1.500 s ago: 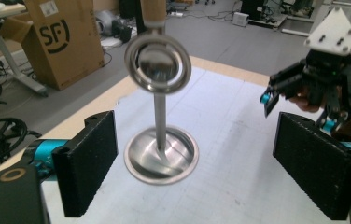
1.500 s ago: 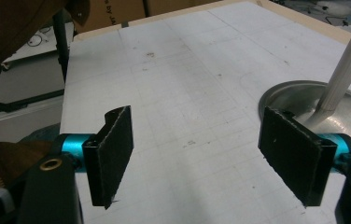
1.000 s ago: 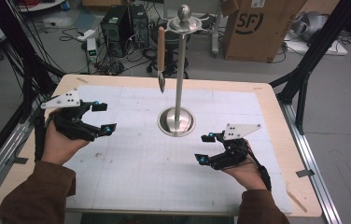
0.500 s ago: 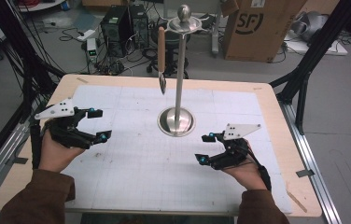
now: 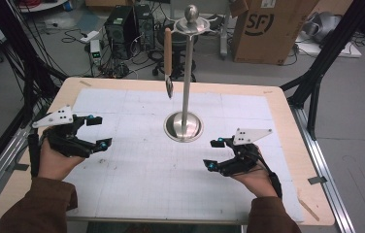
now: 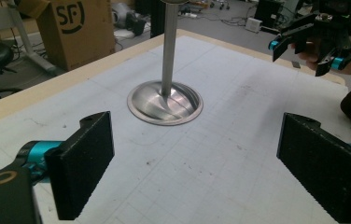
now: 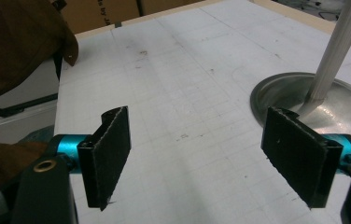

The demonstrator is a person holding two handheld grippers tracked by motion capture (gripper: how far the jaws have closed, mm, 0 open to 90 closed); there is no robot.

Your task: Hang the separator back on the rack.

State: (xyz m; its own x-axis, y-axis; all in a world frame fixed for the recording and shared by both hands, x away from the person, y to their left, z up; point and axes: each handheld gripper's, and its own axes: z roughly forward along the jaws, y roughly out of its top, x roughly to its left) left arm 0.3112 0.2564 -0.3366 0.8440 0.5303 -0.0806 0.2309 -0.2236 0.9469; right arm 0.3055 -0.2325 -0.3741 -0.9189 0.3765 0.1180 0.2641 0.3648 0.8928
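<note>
I see the table (image 5: 277, 104) first, a light wooden board covered by a white gridded sheet. On it, a little far from the middle, stands the metal stand (image 5: 186, 77). Its long axis is vertical: a thin shiny pole goes straight up from a round dished base (image 6: 165, 102) to a ball on the top, with short arms under the ball. The base is polished steel and reflects the pole.

From the left arm of the stand hangs a spatula (image 5: 168, 56). Its wooden handle is up and its small metal blade points down, so its long axis is also vertical. The blade ends above the table, not touching it.

The left gripper (image 5: 98, 132) is at the left side, well apart from the stand. Its jaws have just been opening; they are spread wide and only the sheet is between them.

The right gripper (image 5: 212, 154) is near and to the right of the base. Its jaws are also spread, with nothing between them.
</note>
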